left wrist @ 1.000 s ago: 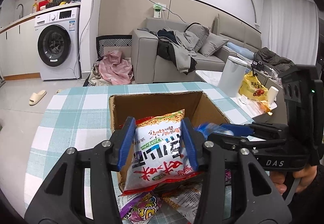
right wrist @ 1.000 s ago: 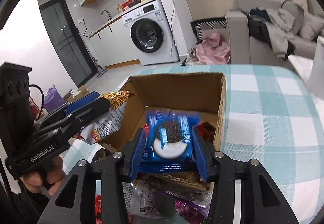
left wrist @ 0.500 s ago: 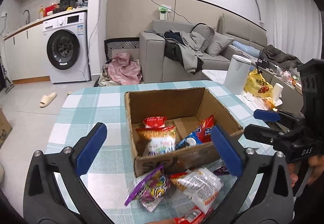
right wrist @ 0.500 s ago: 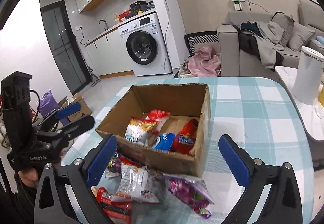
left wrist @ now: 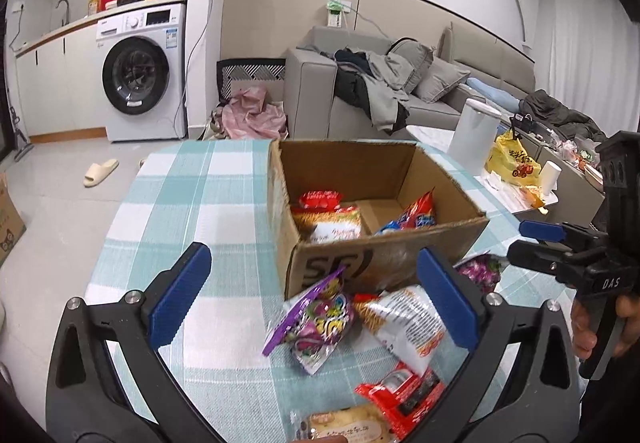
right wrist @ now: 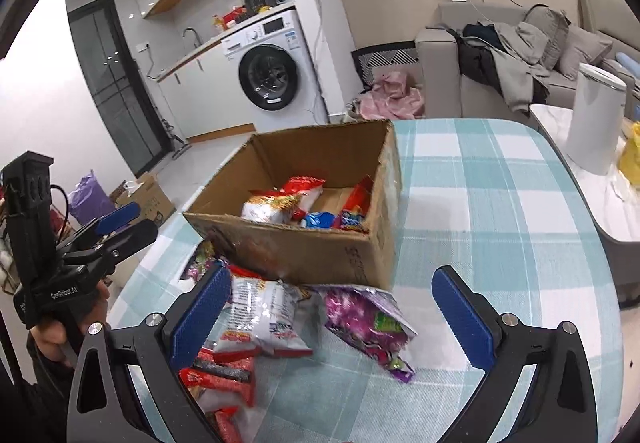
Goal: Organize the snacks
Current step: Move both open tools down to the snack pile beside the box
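**A:** Where are the snacks now?

**B:** Some lie in the cardboard box (left wrist: 384, 263) on the checked desk (left wrist: 192, 203): a noodle packet (left wrist: 332, 225), a red packet behind it, a blue biscuit pack (right wrist: 318, 219) and a red bag at the right wall. The rest lie loose on the desk against the box's near side: a purple candy bag (left wrist: 316, 323), a white-and-orange noodle bag (left wrist: 404, 319), a red wrapped bar (left wrist: 404, 395), a pale pastry pack at the near edge, and a second purple bag (right wrist: 368, 319) to the right.

**A:** And the grippers?

**B:** The left gripper (left wrist: 316, 303) and the right gripper (right wrist: 330, 315) both have their fingers spread wide with nothing between the pads. Their jaws have just been opening, and each hangs above the loose pile.

**A:** How will those bags handle?

**B:** My guess: light, crinkly, slippery film with air inside. They will squash and slide instead of resisting. The noodles and pastry probably crush, so only a mild squeeze.

**A:** Where to take hold?

**B:** Across the narrow width of a bag's middle, or on a sealed end seam where the film is flat and stiffer. The purple candy bag leans on the box with one corner raised; that corner looks the easiest start. The red bar seems firmer and would take a pinch across its short side.
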Demonstrator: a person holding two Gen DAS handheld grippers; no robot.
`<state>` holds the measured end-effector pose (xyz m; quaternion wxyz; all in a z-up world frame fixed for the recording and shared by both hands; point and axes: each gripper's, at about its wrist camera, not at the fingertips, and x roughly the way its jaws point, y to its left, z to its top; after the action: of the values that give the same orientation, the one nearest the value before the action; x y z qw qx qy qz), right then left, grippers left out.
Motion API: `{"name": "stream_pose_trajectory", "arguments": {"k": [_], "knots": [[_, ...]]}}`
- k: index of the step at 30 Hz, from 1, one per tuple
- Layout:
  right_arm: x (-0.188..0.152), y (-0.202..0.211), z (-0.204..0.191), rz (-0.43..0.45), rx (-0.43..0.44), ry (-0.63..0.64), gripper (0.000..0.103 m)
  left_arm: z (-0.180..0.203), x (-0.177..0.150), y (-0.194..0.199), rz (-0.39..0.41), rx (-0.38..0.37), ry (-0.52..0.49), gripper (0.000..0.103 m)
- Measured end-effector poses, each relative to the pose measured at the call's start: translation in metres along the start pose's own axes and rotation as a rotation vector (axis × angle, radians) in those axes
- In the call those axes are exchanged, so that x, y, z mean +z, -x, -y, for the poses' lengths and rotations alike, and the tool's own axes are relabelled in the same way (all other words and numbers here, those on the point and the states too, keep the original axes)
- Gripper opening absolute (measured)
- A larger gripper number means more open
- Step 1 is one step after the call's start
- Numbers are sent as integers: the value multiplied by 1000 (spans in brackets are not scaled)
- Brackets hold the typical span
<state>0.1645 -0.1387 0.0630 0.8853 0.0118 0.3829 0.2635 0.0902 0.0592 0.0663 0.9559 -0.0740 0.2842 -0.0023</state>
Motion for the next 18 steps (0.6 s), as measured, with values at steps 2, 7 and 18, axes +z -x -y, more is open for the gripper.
{"name": "stream_pose_trajectory", "arguments": {"k": [2, 7, 18], "knots": [[-4, -2, 3, -16, -23, -4, 102, -3, -3, -3, -12, 7, 5, 102], [-12, -10, 8, -47, -53, -2, 102, -8, -8, -13, -41, 18, 23, 102], [-20, -23, 26, -98, -89, -31, 102, -6, -18, -39, -110, 33, 22, 102]]}}
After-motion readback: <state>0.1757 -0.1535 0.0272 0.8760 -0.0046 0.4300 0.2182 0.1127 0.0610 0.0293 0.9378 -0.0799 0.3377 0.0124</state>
